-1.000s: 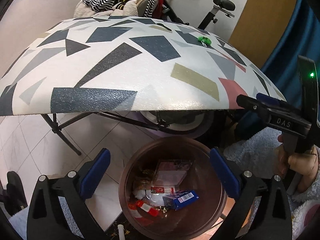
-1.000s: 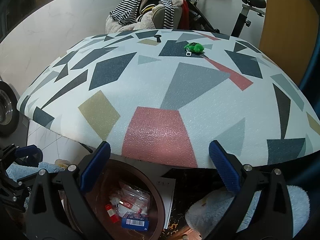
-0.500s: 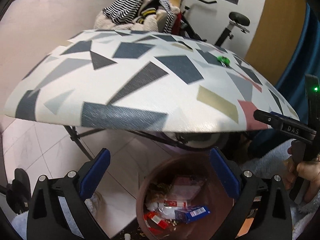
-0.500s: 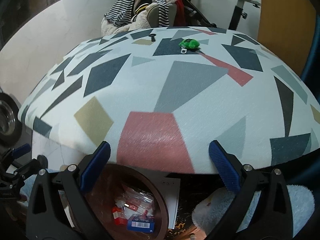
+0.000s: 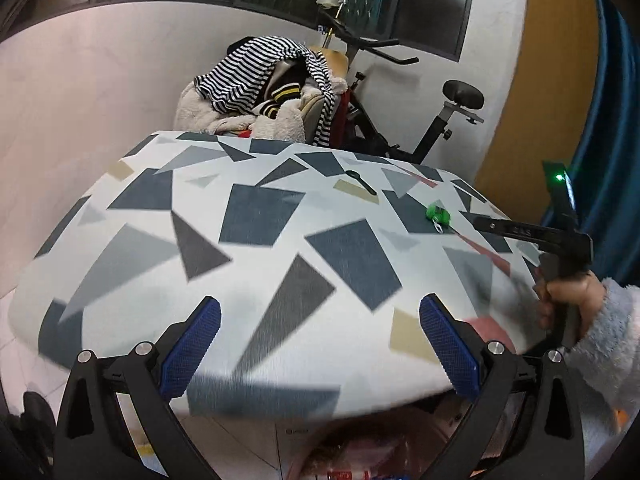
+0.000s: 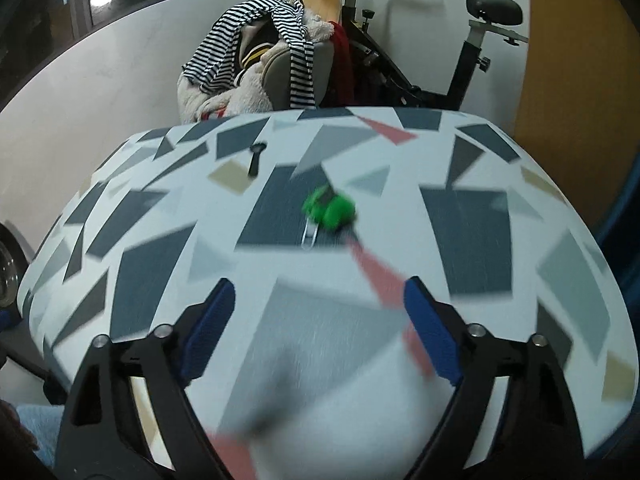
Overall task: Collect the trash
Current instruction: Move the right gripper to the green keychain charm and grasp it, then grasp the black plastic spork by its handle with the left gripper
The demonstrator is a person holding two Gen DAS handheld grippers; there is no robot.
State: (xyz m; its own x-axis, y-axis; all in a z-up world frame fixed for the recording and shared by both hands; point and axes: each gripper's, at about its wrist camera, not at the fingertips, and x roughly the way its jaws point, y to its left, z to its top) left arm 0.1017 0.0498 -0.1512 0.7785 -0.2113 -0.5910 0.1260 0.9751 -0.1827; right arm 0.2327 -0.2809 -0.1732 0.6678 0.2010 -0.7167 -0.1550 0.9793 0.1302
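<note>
The left gripper (image 5: 319, 350) has its blue-padded fingers (image 5: 191, 347) spread wide with nothing between them. The right gripper (image 6: 319, 330) is likewise wide apart and empty; in the left wrist view the person's right hand (image 5: 568, 300), in a fluffy pale sleeve, grips its handle.

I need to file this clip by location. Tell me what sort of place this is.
Probably a room in a home, used for living and storage: an exercise bike by the wall, a chair heaped with clothes, and a folding table with a patterned cover.
</note>
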